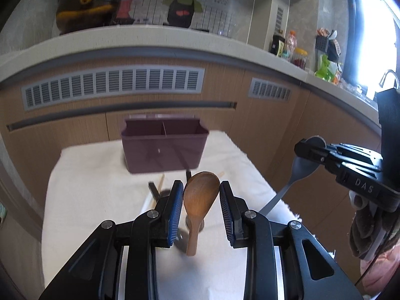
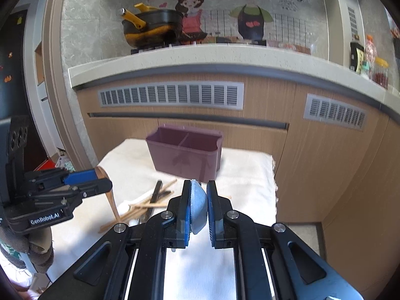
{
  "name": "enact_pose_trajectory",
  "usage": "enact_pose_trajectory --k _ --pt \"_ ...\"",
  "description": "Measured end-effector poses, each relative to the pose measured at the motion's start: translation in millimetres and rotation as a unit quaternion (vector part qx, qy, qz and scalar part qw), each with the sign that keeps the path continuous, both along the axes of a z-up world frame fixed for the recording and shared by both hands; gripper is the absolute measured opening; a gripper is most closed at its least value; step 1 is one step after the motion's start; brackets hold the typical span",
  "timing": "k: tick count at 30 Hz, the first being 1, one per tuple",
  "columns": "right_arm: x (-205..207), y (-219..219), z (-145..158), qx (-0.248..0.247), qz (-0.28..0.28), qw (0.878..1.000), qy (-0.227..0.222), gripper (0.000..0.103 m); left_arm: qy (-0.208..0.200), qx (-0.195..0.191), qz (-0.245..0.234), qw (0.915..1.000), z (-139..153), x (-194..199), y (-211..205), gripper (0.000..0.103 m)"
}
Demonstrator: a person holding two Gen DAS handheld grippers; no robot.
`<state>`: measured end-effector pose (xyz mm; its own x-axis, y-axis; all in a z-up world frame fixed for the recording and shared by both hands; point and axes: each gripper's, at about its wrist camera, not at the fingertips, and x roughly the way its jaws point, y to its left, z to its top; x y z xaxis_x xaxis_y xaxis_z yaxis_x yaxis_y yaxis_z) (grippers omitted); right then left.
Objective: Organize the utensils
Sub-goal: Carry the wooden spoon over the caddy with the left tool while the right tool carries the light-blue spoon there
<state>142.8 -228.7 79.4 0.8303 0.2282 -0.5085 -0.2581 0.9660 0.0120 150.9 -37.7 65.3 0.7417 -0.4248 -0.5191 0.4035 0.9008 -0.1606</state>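
Note:
My left gripper [image 1: 201, 185] is shut on the bowl of a wooden spoon [image 1: 200, 200], whose handle hangs down above the white cloth [image 1: 87, 200]. In the right wrist view it [image 2: 100, 177] is at the left, with the wooden spoon [image 2: 112, 200] lifted off the table. My right gripper [image 2: 199, 183] is shut on the bowl of a grey-blue spoon [image 2: 198, 207]. The left wrist view shows this gripper [image 1: 307, 147] at the right, the grey-blue spoon [image 1: 297, 172] slanting down from it. A purple two-compartment caddy [image 1: 165, 150] [image 2: 185, 157] stands upright at the table's far end.
Chopsticks and dark utensils [image 2: 150, 200] lie in a loose pile on the cloth before the caddy. Wooden cabinet fronts with vent grilles [image 2: 172, 95] rise behind the table. A pot [image 2: 152, 30] and bottles [image 2: 357, 55] stand on the counter above. The cloth's right edge [image 2: 273, 175] drops off.

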Motion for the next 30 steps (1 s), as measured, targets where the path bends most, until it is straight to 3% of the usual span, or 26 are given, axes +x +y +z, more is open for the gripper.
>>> enact_pose_trajectory --k 5,11,15,21,30 --pt "17 6 38 -0.007 -0.006 0.999 -0.046 0.011 -0.056 0.001 0.009 0.9984 50 21 1 0.031" --pt "60 15 112 -0.009 -0.023 0.991 -0.128 0.011 -0.132 -0.006 0.035 0.9906 118 65 9 0.031" --pt "104 31 129 -0.017 -0.027 0.990 -0.137 0.011 -0.148 -0.017 0.047 0.9878 139 105 14 0.031" --pt "185 67 82 -0.063 -0.028 0.995 -0.073 0.011 -0.118 -0.023 0.057 0.9911 116 168 22 0.031" --pt "251 72 -12 -0.076 -0.007 0.996 0.053 0.011 -0.025 -0.028 0.059 0.9976 26 237 29 0.031"
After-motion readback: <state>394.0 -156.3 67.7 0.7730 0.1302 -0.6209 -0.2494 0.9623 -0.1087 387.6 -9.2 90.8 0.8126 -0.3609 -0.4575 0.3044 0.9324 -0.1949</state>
